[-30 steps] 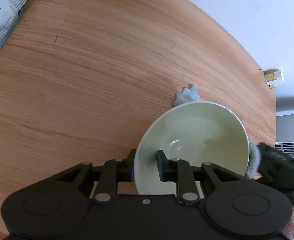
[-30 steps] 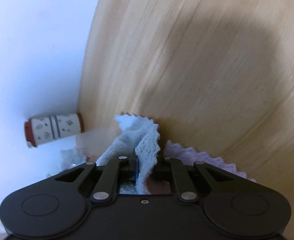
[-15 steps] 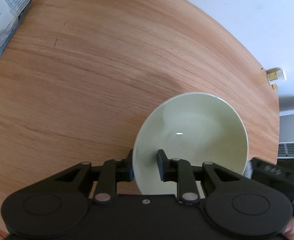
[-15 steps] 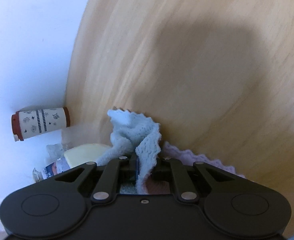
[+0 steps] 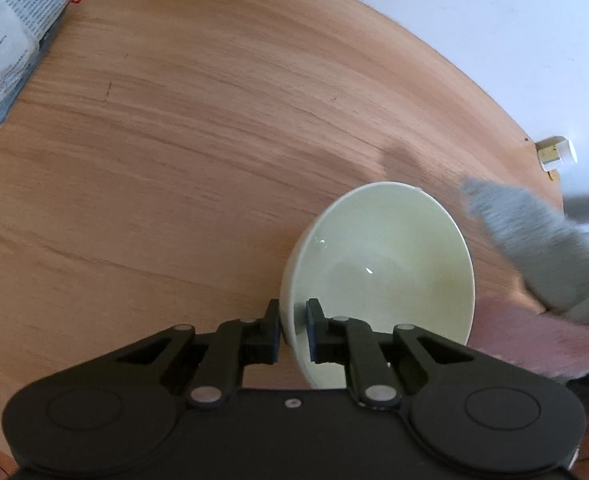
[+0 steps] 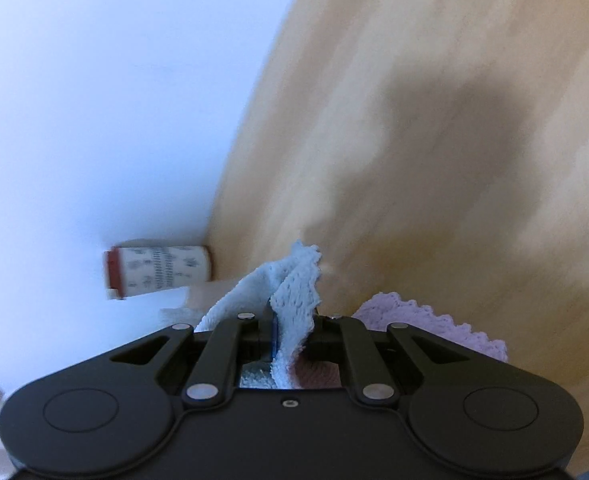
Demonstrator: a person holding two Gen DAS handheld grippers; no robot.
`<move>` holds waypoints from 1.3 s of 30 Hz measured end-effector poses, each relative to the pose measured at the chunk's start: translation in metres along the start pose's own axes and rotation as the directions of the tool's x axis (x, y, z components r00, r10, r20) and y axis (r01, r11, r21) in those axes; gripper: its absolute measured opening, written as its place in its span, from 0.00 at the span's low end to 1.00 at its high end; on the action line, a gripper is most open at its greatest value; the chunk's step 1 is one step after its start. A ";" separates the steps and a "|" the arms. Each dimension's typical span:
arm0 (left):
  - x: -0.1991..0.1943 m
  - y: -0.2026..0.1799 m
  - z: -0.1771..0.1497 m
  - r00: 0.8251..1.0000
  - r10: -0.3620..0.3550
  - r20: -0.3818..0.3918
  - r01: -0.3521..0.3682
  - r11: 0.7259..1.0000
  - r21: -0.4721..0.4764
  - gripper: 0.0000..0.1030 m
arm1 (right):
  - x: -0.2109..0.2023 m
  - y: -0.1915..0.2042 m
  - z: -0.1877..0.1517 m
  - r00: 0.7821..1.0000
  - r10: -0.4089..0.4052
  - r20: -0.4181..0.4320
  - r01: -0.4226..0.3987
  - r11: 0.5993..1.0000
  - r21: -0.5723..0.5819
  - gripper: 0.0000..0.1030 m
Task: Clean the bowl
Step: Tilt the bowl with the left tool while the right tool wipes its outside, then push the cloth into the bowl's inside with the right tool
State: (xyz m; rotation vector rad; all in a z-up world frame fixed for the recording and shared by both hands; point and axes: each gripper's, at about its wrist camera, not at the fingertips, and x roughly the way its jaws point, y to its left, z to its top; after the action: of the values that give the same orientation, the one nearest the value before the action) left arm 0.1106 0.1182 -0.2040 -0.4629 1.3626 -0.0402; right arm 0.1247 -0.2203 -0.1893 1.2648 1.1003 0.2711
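Note:
A pale green bowl (image 5: pixel 386 256) stands tilted on its side on the wooden table (image 5: pixel 174 160), its inside facing the left wrist view. My left gripper (image 5: pixel 293 312) has the bowl's near rim between its fingers, one pad outside and one inside, and the jaws are closing on it. To the right of the bowl a grey-blue cloth (image 5: pixel 534 248) hangs blurred above the table. In the right wrist view my right gripper (image 6: pixel 292 316) is shut on that light blue cloth (image 6: pixel 294 280), whose folds stick up past the fingertips. The bowl does not show in the right wrist view.
A purple cloth (image 6: pixel 426 320) shows just beside the right fingers. A printed packet (image 5: pixel 10 36) lies at the table's far left. A small white bottle (image 5: pixel 556 154) sits past the right edge. A red-capped canister (image 6: pixel 158 272) lies off the table edge.
The cloth, which lay behind the bowl a second ago, has been lifted and now hangs blurred to the bowl's right. The left fingers have drawn closer on the rim.

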 end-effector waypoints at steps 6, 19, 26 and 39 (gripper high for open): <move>-0.001 -0.005 -0.004 0.999 0.032 -0.001 -0.032 0.999 0.013 0.14 | -0.018 0.020 0.007 0.998 0.050 -0.030 -0.052 0.997 -0.049 0.12; -0.032 -0.021 -0.009 0.998 0.054 0.036 -0.059 0.986 0.158 0.50 | 0.005 0.064 -0.025 0.966 -0.151 -0.208 0.024 0.858 -0.512 0.13; -0.056 -0.016 -0.021 0.993 0.083 0.085 -0.101 0.967 0.232 0.60 | 0.045 0.083 -0.050 0.919 -0.305 -0.248 0.033 0.689 -0.724 0.13; -0.064 -0.014 -0.012 0.987 0.092 0.128 -0.132 0.927 0.350 0.60 | 0.114 0.087 -0.067 0.836 -0.527 -0.154 0.113 0.440 -0.891 0.12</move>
State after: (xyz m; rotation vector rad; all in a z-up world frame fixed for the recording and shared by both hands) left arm 0.0882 0.1205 -0.1411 -0.0778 1.2372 -0.1646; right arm 0.1629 -0.0681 -0.1668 0.0319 1.2911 0.7175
